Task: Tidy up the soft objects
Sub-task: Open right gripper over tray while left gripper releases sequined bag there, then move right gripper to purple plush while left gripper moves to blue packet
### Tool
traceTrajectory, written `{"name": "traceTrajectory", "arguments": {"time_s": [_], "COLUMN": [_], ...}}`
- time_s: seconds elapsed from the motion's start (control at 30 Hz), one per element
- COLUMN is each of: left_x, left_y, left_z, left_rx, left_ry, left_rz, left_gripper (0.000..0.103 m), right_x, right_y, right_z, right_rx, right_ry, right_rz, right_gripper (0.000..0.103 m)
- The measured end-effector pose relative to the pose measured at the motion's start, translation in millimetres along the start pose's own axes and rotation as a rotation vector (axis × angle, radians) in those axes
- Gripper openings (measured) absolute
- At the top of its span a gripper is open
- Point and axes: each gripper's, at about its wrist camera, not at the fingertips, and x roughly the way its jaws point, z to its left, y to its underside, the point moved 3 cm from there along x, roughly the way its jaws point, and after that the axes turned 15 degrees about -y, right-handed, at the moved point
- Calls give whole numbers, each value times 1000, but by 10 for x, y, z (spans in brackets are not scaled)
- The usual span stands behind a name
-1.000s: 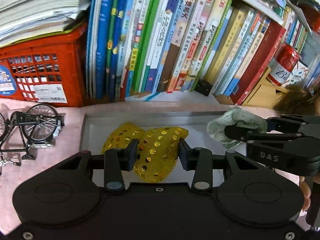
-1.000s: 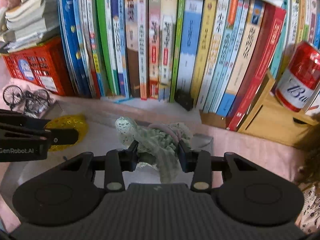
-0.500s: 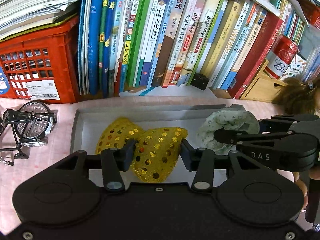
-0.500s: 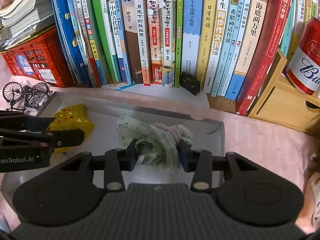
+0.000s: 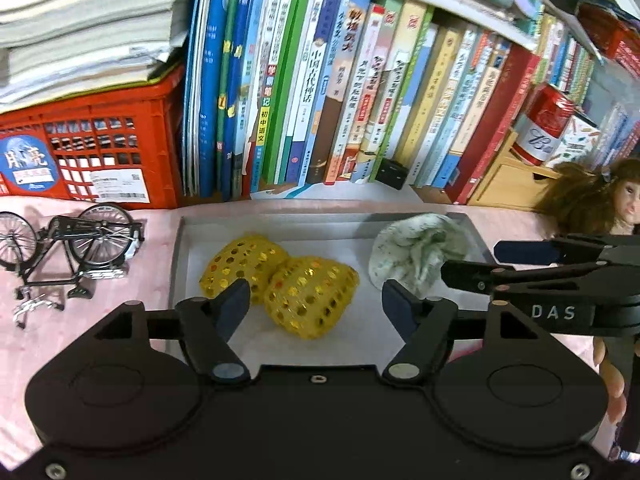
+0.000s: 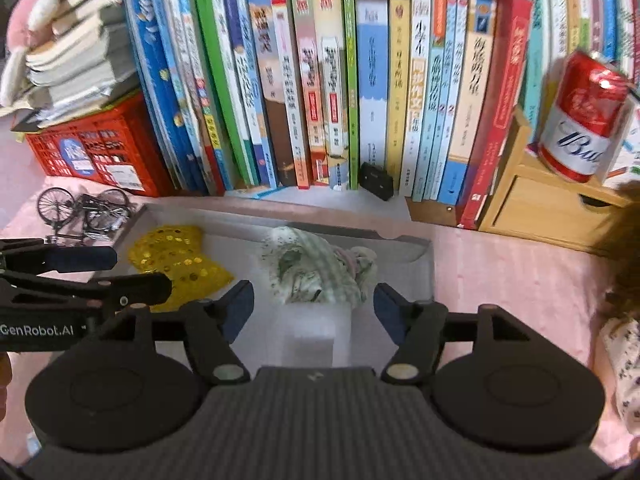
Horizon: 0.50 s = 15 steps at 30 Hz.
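Note:
A yellow sequined soft piece point(image 5: 280, 280) point(image 6: 176, 260) lies in the grey tray point(image 5: 178, 264) point(image 6: 426, 264), on its left side. A crumpled pale green cloth point(image 5: 416, 252) point(image 6: 320, 268) lies on the tray's right side. My left gripper point(image 5: 316, 300) hovers just short of the yellow piece, its jaws opening, pads clear of it. My right gripper point(image 6: 314, 304) hovers just short of the green cloth, its jaws opening too, with no pad touching it. Each gripper shows in the other's view as a dark side profile: the right gripper point(image 5: 472, 264) and the left gripper point(image 6: 136, 272).
A row of upright books point(image 5: 360, 92) point(image 6: 320, 88) stands behind the tray. A red crate point(image 5: 92, 152) with stacked paper and a small model bicycle point(image 5: 68, 248) are at the left. A red can point(image 6: 584, 128) on a wooden box and a doll point(image 5: 592, 196) are at the right.
Both grippers let go: the left released the yellow sequined piece, the right the green cloth. Both jaws spread wide and drew back and up from the tray.

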Motion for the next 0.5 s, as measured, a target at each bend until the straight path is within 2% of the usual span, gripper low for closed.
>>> {"name": "traceTrajectory", "arguments": {"time_s": [0.5], "left_x": [-963], "left_y": [526], "left_z": [48], "left_rx": [68], "left_ry": [-34], "left_rz": [-45], "left_gripper": [77], "right_x": [-844], "right_y": [451], "right_z": [526], "right_rx": [-57], "right_ry": [-16], "right_rz": [-41], "right_gripper": [82]}}
